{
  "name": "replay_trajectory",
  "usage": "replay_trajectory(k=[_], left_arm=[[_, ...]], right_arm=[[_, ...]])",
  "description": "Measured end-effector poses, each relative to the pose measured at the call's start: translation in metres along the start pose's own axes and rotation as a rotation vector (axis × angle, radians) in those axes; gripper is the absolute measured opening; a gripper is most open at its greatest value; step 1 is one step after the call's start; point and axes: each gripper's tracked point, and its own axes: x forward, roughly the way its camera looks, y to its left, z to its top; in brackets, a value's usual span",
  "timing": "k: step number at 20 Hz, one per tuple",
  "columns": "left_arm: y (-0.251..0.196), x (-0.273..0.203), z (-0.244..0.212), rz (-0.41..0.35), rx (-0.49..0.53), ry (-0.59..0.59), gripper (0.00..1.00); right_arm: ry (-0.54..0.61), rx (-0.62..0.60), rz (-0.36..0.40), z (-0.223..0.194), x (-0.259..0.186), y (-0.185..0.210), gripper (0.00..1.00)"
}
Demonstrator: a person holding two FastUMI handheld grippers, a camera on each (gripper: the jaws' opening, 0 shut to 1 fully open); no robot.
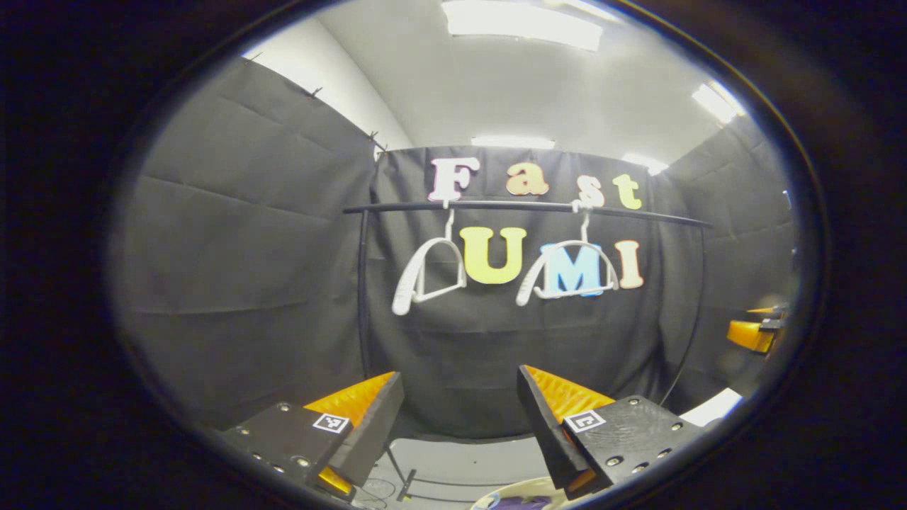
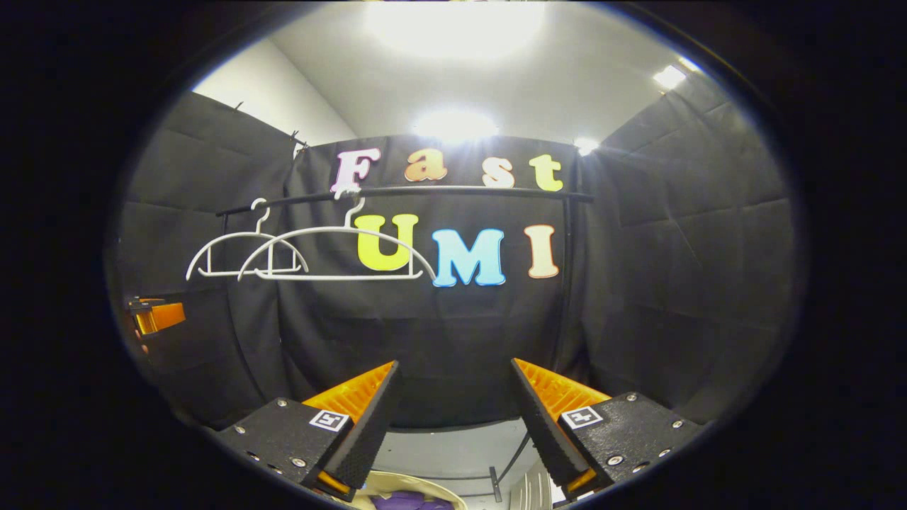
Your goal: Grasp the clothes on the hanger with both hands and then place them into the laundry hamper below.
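At the bottom of the left gripper view, the left gripper (image 1: 460, 425) has its fingers spread wide with nothing between them. The right gripper (image 2: 450, 418) stands the same way at the bottom of the right gripper view, spread and empty.

Just below and between each pair of fingers, at the lower edge of the frame, shows the pale rim of the laundry hamper (image 2: 414, 483), with purple clothes (image 2: 404, 501) lying inside it. The same rim (image 1: 521, 487) and a patch of purple cloth (image 1: 521, 502) sit at the bottom centre of the left gripper view.

Farther back, across the middle of both frames, a dark rail (image 1: 524, 206) runs in front of the black cloth wall. Two white hangers hang from it, the left hanger (image 1: 429, 273) and the right hanger (image 1: 570, 273), and both look bare.

Judging from this, the clothes are already in the hamper and the task is at its end or close to it. To finish well, keep both grippers spread, draw them straight up and away from the hamper so no finger snags the cloth and drags it back over the rim, and stay clear of the hangers so they do not swing.
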Motion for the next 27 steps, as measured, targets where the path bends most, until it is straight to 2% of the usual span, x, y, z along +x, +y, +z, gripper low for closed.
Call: replay_trajectory(k=[6, 10, 27], left_arm=[[0.029, -0.012, 0.019, 0.065, -0.007, -0.036, 0.98], [0.031, -0.019, 0.028, 0.067, -0.006, -0.062, 0.97], [0.027, -0.023, 0.033, 0.072, -0.005, -0.083, 0.97]], right_arm=[[-0.094, 0.04, -0.056, 0.023, -0.004, -0.008, 0.93], [-0.1, 0.053, -0.089, 0.023, -0.019, -0.028, 0.91], [-0.099, 0.08, -0.096, 0.017, -0.025, -0.028, 0.93]])
